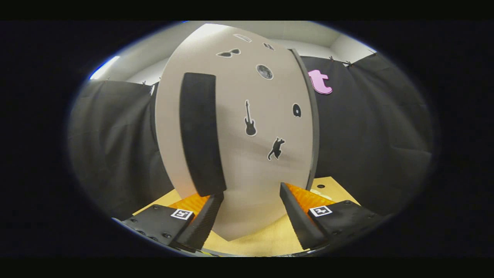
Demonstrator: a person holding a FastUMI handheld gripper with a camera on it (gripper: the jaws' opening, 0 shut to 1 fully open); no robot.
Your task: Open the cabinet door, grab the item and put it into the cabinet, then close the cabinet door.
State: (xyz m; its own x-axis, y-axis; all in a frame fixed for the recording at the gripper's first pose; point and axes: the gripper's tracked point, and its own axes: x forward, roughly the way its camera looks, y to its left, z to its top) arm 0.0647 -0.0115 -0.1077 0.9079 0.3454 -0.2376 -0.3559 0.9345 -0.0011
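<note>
Gripper (251, 216) sitting wide open and empty, facing the cabinet door (247, 127) just ahead; left finger is nearing the door's black handle (200, 131). Door looking shut, so opening isn't done; item not spotted

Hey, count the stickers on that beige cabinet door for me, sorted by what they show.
On the beige cabinet door, just ahead of the open tool:
Black guitar sticker: 1
Black cat sticker: 1
Sunglasses sticker: 1
Round grey moon sticker: 1
Unclear small stickers: 3
Total: 7
</note>
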